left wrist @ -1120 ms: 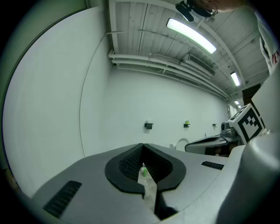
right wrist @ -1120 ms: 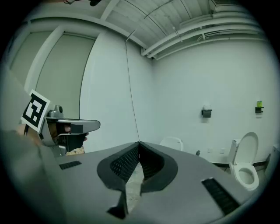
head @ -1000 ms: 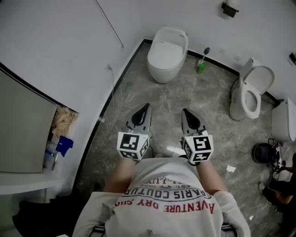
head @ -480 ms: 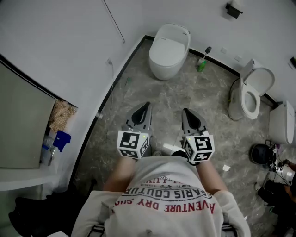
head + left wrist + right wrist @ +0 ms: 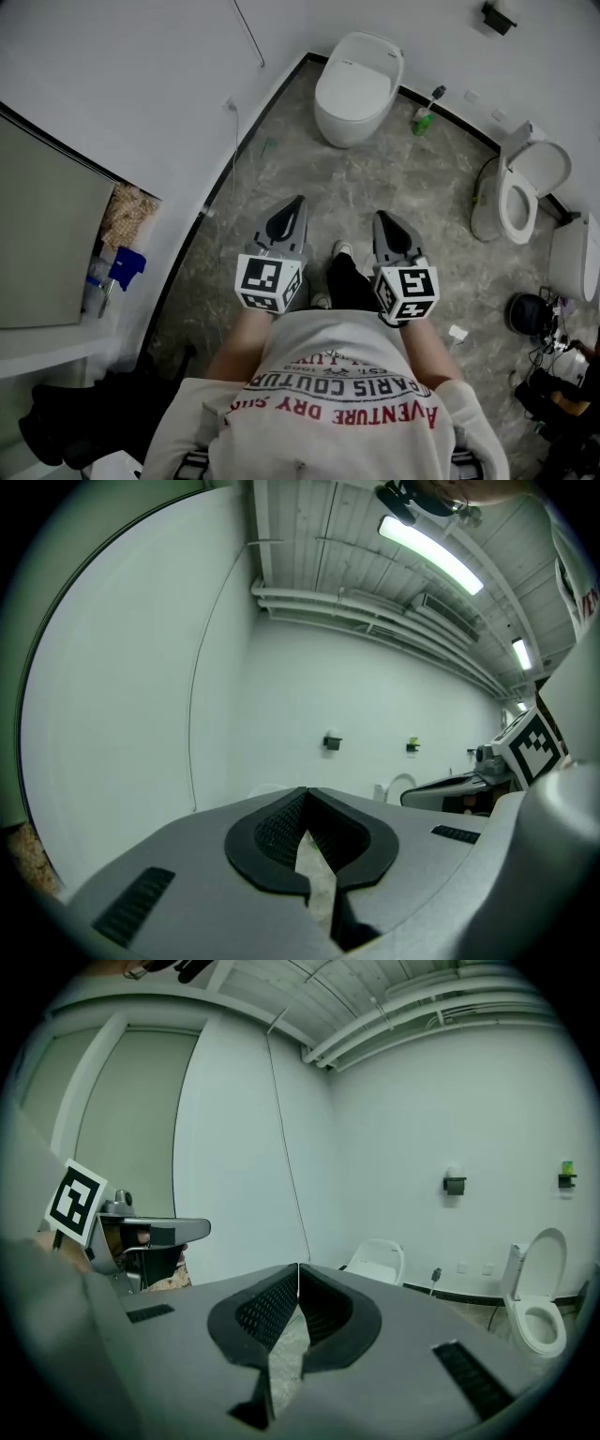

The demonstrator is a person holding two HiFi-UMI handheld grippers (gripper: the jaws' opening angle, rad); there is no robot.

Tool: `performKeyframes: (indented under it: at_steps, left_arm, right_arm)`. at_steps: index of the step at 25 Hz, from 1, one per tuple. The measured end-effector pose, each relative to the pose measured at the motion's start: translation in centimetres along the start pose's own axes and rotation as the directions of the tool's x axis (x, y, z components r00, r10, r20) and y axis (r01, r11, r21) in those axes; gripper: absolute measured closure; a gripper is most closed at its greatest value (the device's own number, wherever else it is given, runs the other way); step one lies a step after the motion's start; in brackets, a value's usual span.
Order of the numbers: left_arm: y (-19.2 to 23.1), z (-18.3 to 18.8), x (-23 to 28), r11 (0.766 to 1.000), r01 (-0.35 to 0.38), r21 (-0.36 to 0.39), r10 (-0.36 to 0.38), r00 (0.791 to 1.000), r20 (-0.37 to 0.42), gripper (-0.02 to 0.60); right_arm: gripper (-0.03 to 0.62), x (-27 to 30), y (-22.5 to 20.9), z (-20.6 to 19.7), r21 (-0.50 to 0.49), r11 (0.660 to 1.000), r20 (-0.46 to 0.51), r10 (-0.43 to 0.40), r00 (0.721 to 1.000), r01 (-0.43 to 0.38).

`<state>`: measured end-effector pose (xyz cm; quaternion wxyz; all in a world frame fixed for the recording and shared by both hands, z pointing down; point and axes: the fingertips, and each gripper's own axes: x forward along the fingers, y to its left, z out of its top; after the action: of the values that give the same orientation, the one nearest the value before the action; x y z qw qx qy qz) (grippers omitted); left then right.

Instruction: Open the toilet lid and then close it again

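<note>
A white toilet [image 5: 356, 89] with its lid down stands against the far wall, well ahead of both grippers. In the right gripper view the same toilet [image 5: 380, 1258] shows just beyond the jaw tips. My left gripper [image 5: 298, 202] is shut with nothing in it, its tips together [image 5: 305, 791]. Level with it, my right gripper [image 5: 382, 217] is also shut and empty, its tips meeting [image 5: 298, 1267]. Both point toward the toilet from the middle of the marble floor, held in front of the person's chest.
A second toilet [image 5: 525, 192] with its lid raised stands at the right wall. A green bottle and brush [image 5: 427, 117] sit between the two toilets. A counter with clutter [image 5: 56, 281] is at the left, dark gear [image 5: 534, 314] at the right.
Both grippers have moved forward and a little down together, staying shut. The person has stepped forward; a leg and shoe now show between the grippers, and the lidded toilet sits higher in the head view.
</note>
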<state>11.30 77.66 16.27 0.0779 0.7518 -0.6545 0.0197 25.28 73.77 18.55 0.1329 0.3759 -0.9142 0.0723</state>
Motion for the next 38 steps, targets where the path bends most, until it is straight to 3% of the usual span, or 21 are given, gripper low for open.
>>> performKeyframes:
  at_steps: [8,16,24,31,38]
  left_arm:
    - [3.4,-1.5,5.4,0.998,-0.061,0.003,0.061,0.996,-0.061,0.574]
    - [9.8,-1.0,17.1,0.994,-0.113,0.005,0.112,0.988,-0.107,0.574]
    - [13.5,1.4,29.9,0.996,-0.08,0.039,0.084,0.99,-0.112,0.574]
    - [17.4,1.7,35.6,0.996,-0.084,0.021,0.086,0.987,-0.139,0.574]
    - [21.7,0.5,45.0,1.0,0.014,0.005,-0.012,0.982,-0.189,0.574]
  right_arm:
    - [0.579,7.4,-3.4,0.1,0.035,0.998,-0.027,0.058,0.998,-0.057]
    - [0.579,19.4,-9.8,2.5,0.061,0.994,-0.046,0.095,0.994,-0.092]
    - [0.579,29.5,-17.6,5.4,0.091,0.992,-0.067,0.098,0.993,-0.092]
    - [0.579,35.5,-20.9,7.2,0.115,0.992,-0.076,0.065,0.995,-0.056]
    - [0.579,42.8,-25.6,8.9,0.129,0.991,-0.079,-0.031,0.996,0.042]
